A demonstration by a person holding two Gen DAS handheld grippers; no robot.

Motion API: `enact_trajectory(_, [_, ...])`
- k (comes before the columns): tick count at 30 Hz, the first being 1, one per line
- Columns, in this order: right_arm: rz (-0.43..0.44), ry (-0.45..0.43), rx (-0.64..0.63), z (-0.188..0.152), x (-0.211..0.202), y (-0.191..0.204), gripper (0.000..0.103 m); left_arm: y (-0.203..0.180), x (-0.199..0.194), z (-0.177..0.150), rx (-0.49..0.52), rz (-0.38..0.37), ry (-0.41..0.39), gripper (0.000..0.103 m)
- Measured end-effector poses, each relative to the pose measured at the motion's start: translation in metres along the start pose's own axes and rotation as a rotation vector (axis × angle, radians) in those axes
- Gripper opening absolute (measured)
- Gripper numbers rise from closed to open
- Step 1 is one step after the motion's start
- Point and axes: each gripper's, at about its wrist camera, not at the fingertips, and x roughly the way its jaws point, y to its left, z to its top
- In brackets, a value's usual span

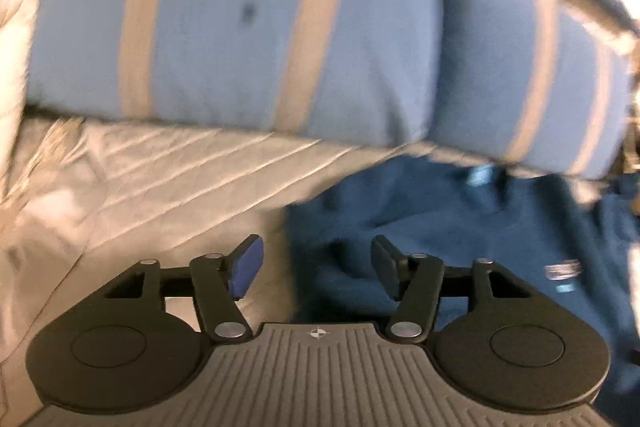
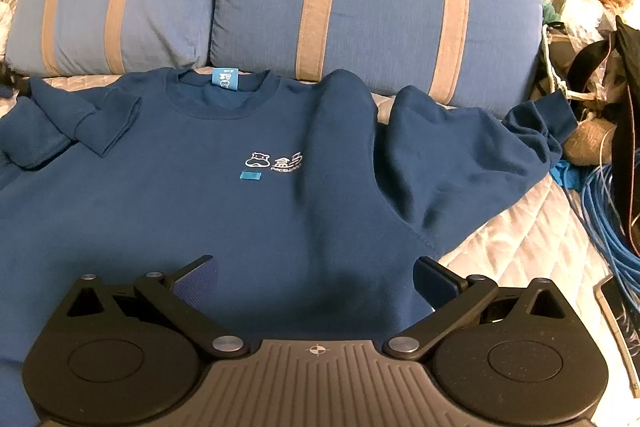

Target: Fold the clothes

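Sweatshirt (image 2: 224, 211): dark blue, spread chest-up on the quilted bed (image 2: 532, 247), collar toward the head edge.
Sleeves: one bent back onto the chest, the other crumpled toward the bed's side edge.
Pillows (image 2: 360, 15): striped, touching the collar.
Right gripper (image 2: 316, 283): wide, empty, above the hem.
Left gripper (image 1: 316, 267): parted, empty, over the sweatshirt's edge.
Cables (image 2: 608, 223): blue, beside the bed.

Both grippers: black linkage arms, silver pivot screws, ribbed grey base with crosshair mark, blue-padded fingers (image 1: 246, 267).
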Motion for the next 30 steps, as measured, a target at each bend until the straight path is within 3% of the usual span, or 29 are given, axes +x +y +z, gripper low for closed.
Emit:
enact_trajectory(5, [-0.009,-0.001,-0.009,0.001,0.000,0.002,0.103,-0.054,-0.006,-0.008,0.211,-0.130,-0.008,0.067])
enact_trajectory(7, [-0.011,-0.004,-0.009,0.001,-0.001,0.002,0.103,-0.071,0.006,-0.017,0.292,-0.139,0.017,0.067])
enact_trajectory(11, [-0.014,-0.011,-0.009,0.001,-0.002,0.002,0.103,-0.098,0.037,-0.037,0.392,-0.118,0.059,0.067])
enact_trajectory(20, [-0.005,-0.008,-0.006,0.001,0.000,-0.001,0.103,-0.140,0.091,-0.058,0.451,-0.013,0.128,0.066])
enact_trajectory(22, [-0.005,-0.009,0.000,0.001,-0.001,-0.002,0.103,-0.149,0.101,-0.065,0.512,0.051,0.142,0.054])
enact_trajectory(23, [-0.005,-0.011,0.005,0.001,-0.001,-0.002,0.103,-0.153,0.107,-0.068,0.542,0.083,0.150,0.039])
enact_trajectory(25, [-0.006,-0.013,0.010,0.000,-0.001,-0.003,0.103,-0.151,0.106,-0.069,0.529,0.100,0.160,0.023])
enact_trajectory(26, [-0.005,-0.013,0.010,0.000,-0.001,-0.003,0.103,-0.148,0.102,-0.066,0.504,0.099,0.163,0.010])
enact_trajectory(30, [-0.003,-0.014,0.007,0.000,-0.001,-0.002,0.103,-0.136,0.065,-0.052,0.488,0.094,0.095,0.009])
